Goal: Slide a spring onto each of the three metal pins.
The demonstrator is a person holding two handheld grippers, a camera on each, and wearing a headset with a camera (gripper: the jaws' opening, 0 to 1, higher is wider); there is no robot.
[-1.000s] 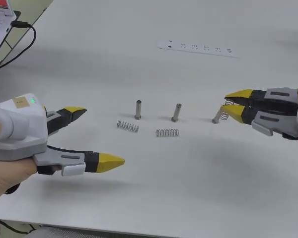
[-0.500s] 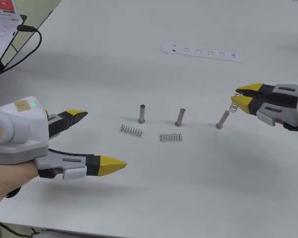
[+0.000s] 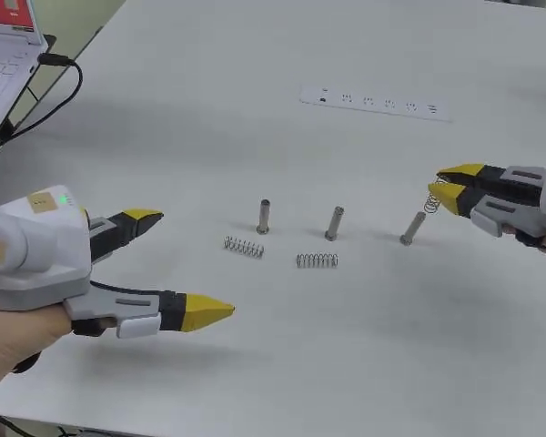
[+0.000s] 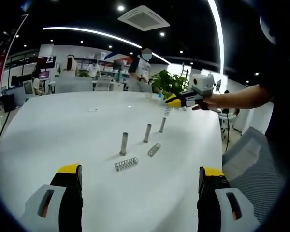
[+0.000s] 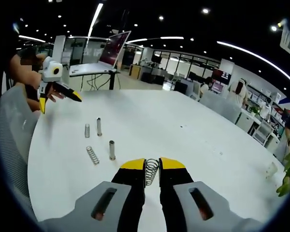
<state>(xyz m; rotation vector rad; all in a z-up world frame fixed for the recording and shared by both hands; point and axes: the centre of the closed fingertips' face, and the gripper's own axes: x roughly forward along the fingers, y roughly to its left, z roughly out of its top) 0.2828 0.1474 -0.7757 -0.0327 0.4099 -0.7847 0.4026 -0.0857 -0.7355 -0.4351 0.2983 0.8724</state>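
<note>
Three short metal pins stand in a row: left pin (image 3: 264, 217), middle pin (image 3: 334, 223), right pin (image 3: 411, 228). All three are bare. Two springs lie flat on the table, one (image 3: 244, 247) before the left pin, the other (image 3: 317, 260) before the middle pin. My right gripper (image 3: 439, 185) is shut on a third spring (image 3: 431, 200), which hangs just above and right of the right pin's top. That spring (image 5: 151, 171) sits between the yellow tips in the right gripper view. My left gripper (image 3: 177, 264) is open and holds nothing, well left of the pins.
A white power strip (image 3: 375, 102) lies further back on the white table (image 3: 255, 109). A laptop (image 3: 5, 41) with a black cable (image 3: 36, 109) sits at the far left corner. The table's front edge runs close below my left gripper.
My right gripper has risen and drawn back to the right with the spring, from beside the right pin's base to above its top. The left gripper stays put.
</note>
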